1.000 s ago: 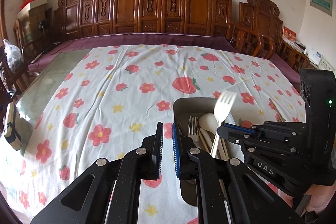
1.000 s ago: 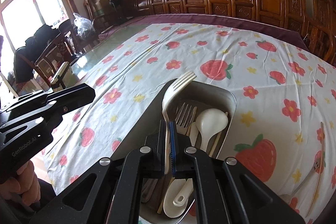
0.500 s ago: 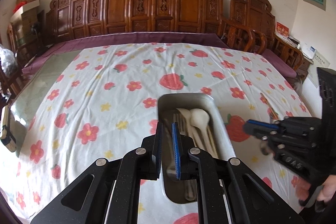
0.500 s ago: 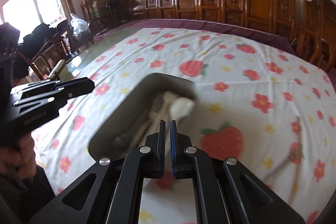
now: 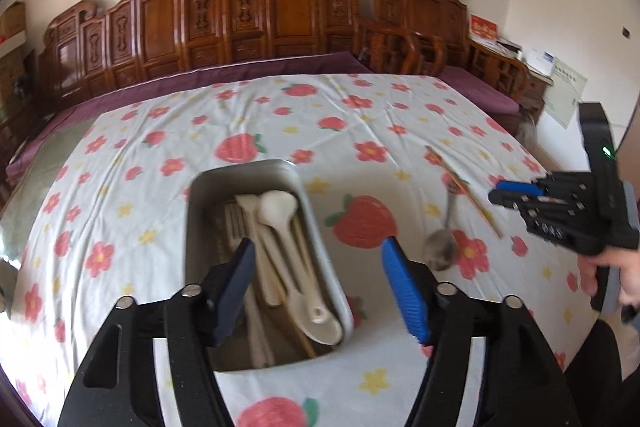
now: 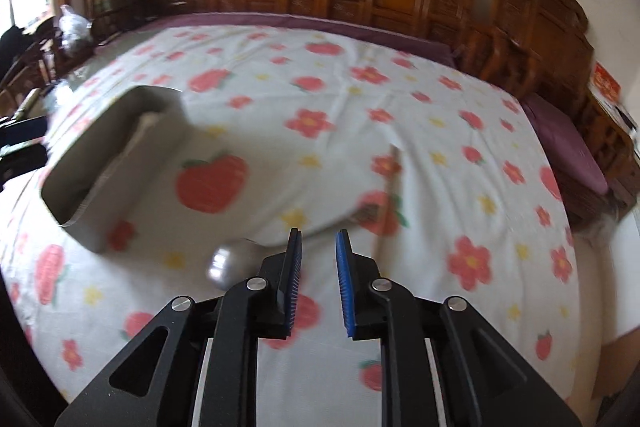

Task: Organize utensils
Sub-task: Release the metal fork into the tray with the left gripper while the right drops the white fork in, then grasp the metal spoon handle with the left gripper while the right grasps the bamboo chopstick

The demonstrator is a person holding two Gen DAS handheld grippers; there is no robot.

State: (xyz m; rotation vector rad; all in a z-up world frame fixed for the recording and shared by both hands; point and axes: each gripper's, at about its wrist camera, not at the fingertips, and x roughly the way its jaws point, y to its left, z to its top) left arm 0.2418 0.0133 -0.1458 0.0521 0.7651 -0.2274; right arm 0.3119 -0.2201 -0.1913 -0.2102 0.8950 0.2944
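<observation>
A metal tray [image 5: 244,167] on the flowered cloth holds white spoons [image 5: 276,207], a fork and chopsticks. My left gripper [image 5: 320,283] hovers over the tray's near right side. Its jaws are opening wide with nothing gripped between them. To the right, a metal spoon [image 5: 440,251] and chopsticks [image 5: 464,191] lie on the cloth. My right gripper [image 6: 319,267] hangs just above the cloth, beside the metal spoon's [image 6: 230,265] bowl. Its jaws are opening by a narrow gap and are empty. The right gripper [image 5: 508,195] also shows at the right edge of the left wrist view.
The tray [image 6: 132,179] sits left of my right gripper, blurred by motion. Carved wooden chairs [image 5: 288,15] line the table's far side. A purple cloth edge [image 5: 480,91] borders the tablecloth. A person's hand [image 5: 624,267] holds the right gripper's handle.
The right gripper let a white fork go into the tray, swung right to the metal spoon, and parted its jaws. The left gripper went from shut to wide open and shifted right.
</observation>
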